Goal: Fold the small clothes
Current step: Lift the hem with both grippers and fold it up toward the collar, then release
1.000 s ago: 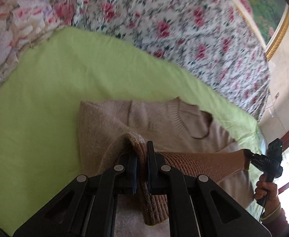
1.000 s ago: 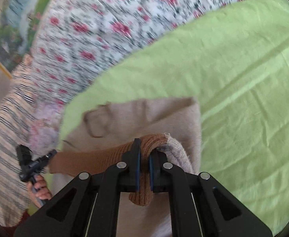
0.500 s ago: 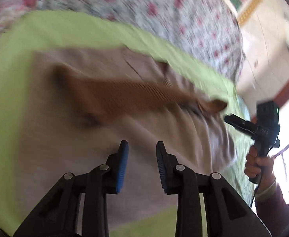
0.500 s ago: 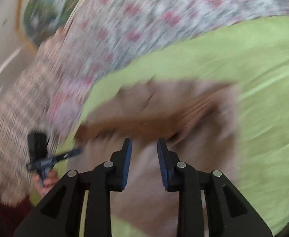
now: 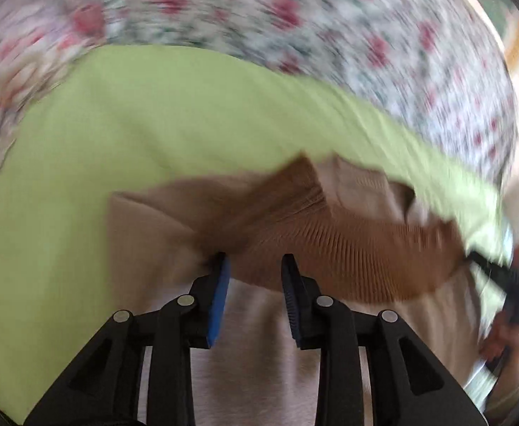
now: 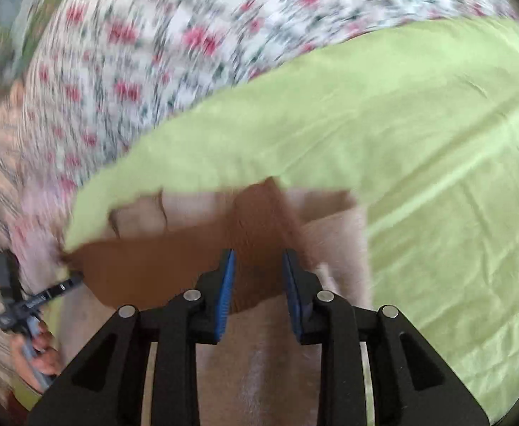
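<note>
A beige knit sweater (image 5: 252,372) lies on the green sheet (image 5: 153,124), its brown ribbed hem (image 5: 348,259) folded up across the body below the collar (image 5: 365,191). My left gripper (image 5: 254,262) hovers over the hem's near edge. Its jaws are opening and the pads press on nothing. In the right wrist view the same sweater (image 6: 259,355) and hem (image 6: 145,266) appear, with my right gripper (image 6: 257,257) open above the hem's right end. Both views are blurred by motion.
A floral quilt (image 5: 294,10) covers the bed beyond the green sheet (image 6: 436,177). The left gripper (image 6: 28,301) and the hand (image 6: 43,355) that holds it show at the right wrist view's left edge. The right gripper (image 5: 507,273) is a dark blur at the far right.
A second ago both grippers were shut on the brown hem. Both have let go, and the hem now lies flat across the sweater, apart from the open jaws.
</note>
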The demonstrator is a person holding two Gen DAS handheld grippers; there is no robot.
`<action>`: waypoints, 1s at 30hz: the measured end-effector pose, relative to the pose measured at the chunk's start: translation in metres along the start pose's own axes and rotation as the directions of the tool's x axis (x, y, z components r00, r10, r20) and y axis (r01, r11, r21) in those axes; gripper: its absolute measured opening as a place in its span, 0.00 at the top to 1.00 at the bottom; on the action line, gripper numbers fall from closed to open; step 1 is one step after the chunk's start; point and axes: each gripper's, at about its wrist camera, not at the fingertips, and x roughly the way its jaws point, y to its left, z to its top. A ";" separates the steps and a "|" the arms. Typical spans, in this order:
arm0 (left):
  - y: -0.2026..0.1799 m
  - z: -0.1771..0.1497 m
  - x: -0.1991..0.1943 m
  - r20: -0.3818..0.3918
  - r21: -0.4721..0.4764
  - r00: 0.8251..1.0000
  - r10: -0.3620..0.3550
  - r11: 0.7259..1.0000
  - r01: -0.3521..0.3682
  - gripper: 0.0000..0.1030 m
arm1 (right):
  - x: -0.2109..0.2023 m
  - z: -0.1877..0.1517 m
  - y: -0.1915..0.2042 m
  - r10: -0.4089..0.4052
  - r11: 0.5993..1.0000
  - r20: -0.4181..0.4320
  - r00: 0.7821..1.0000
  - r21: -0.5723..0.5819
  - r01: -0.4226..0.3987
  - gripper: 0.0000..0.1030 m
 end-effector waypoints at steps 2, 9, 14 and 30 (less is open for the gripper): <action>0.013 -0.007 -0.012 0.014 -0.045 1.000 -0.007 0.999 0.007 0.69 | -0.011 -0.014 0.003 0.031 0.999 -0.001 1.000 -0.005 -0.031 0.71; 0.023 -0.089 -0.064 0.022 -0.135 0.994 -0.109 0.985 0.111 0.69 | -0.040 -0.082 0.027 0.119 0.992 -0.046 0.992 -0.028 -0.121 0.71; 0.004 -0.151 -0.096 0.046 -0.148 0.982 -0.183 0.971 0.188 0.60 | -0.062 -0.128 0.032 0.152 0.988 -0.038 0.988 -0.023 -0.153 0.70; 0.007 -0.224 -0.103 0.028 -0.241 0.974 -0.224 0.944 0.224 0.34 | -0.079 -0.173 0.046 0.158 0.982 0.009 0.987 -0.102 -0.156 0.69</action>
